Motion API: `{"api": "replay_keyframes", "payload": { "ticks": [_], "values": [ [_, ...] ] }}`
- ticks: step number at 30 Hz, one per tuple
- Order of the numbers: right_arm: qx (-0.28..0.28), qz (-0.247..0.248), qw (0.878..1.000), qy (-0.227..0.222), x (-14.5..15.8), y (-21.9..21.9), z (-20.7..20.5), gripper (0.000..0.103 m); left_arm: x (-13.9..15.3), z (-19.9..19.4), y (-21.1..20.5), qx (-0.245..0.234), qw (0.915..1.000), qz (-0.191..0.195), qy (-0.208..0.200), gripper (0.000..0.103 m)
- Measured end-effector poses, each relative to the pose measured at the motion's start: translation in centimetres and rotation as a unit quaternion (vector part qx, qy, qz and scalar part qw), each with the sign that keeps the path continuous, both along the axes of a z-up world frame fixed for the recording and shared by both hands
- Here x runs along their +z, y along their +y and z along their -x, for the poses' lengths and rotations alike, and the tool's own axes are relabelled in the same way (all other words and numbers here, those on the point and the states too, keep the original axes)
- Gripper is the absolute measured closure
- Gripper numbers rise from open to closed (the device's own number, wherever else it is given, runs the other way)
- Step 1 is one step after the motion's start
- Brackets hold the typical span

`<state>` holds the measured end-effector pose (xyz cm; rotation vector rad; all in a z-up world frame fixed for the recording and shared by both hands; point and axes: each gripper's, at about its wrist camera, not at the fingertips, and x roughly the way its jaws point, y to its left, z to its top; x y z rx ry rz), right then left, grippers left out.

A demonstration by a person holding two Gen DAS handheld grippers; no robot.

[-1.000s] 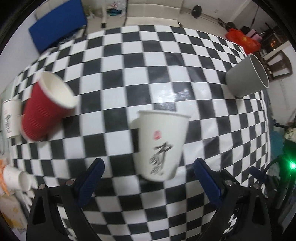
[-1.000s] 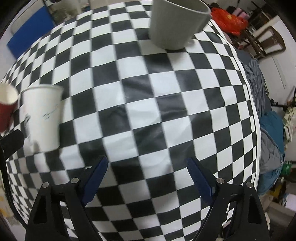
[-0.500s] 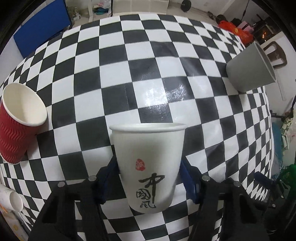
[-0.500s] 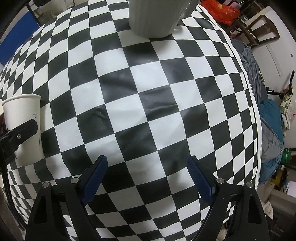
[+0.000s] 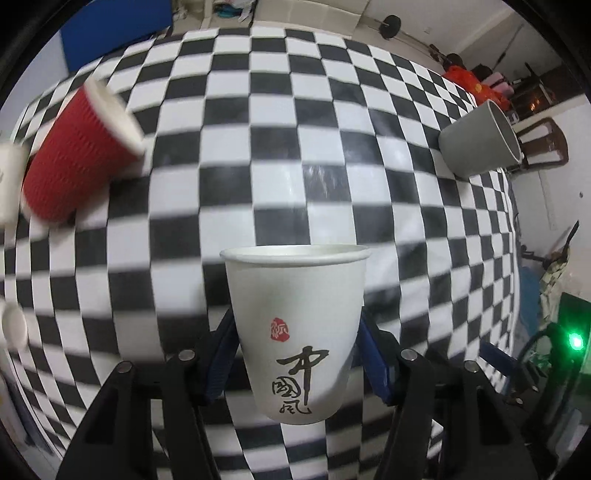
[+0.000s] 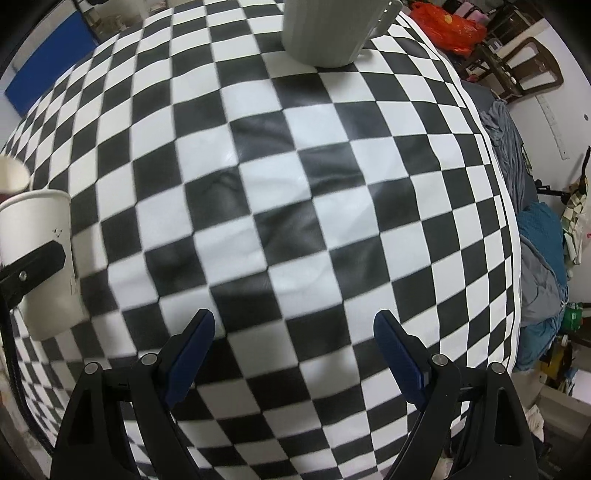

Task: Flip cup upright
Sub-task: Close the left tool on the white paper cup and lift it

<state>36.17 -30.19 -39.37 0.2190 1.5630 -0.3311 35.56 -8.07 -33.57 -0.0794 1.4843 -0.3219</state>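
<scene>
A white paper cup [image 5: 295, 325] with black brush characters and a red seal stands upright, mouth up. My left gripper [image 5: 295, 354] is shut on its lower sides, blue pads pressed to both walls, and seems to hold it just above the checkered cloth. The same cup [image 6: 37, 258] shows at the far left of the right wrist view, with a black left finger across it. My right gripper [image 6: 293, 343] is open and empty over the cloth.
A red ribbed cup [image 5: 77, 155] stands upright at the left, a grey mug [image 5: 480, 140] at the far right, also near the top of the right wrist view [image 6: 332, 29]. White cups [image 5: 11, 325] sit at the left edge. The black-and-white checkered tablecloth [image 6: 295, 184] drops off at the right.
My left gripper closed on the white cup a second ago and has since moved with it; the red cup now sits higher in the view. My right gripper stayed open, shifting slightly.
</scene>
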Motion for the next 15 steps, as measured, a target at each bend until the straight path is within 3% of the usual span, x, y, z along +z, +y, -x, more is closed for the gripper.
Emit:
{"api": "replay_keyframes", "payload": {
  "ticks": [9, 15],
  "values": [
    [0.037, -0.02, 0.999, 0.007, 0.5, 2.2, 5.9, 0.014, -0.7, 7.2, 1.5, 0.076, 0.9945, 0.031, 0.065, 0.045],
    [0.054, -0.023, 0.998, 0.002, 0.9, 2.3, 9.4, 0.014, -1.7, 10.7, 0.2, 0.099, 0.9926, 0.025, 0.066, 0.045]
  ]
}}
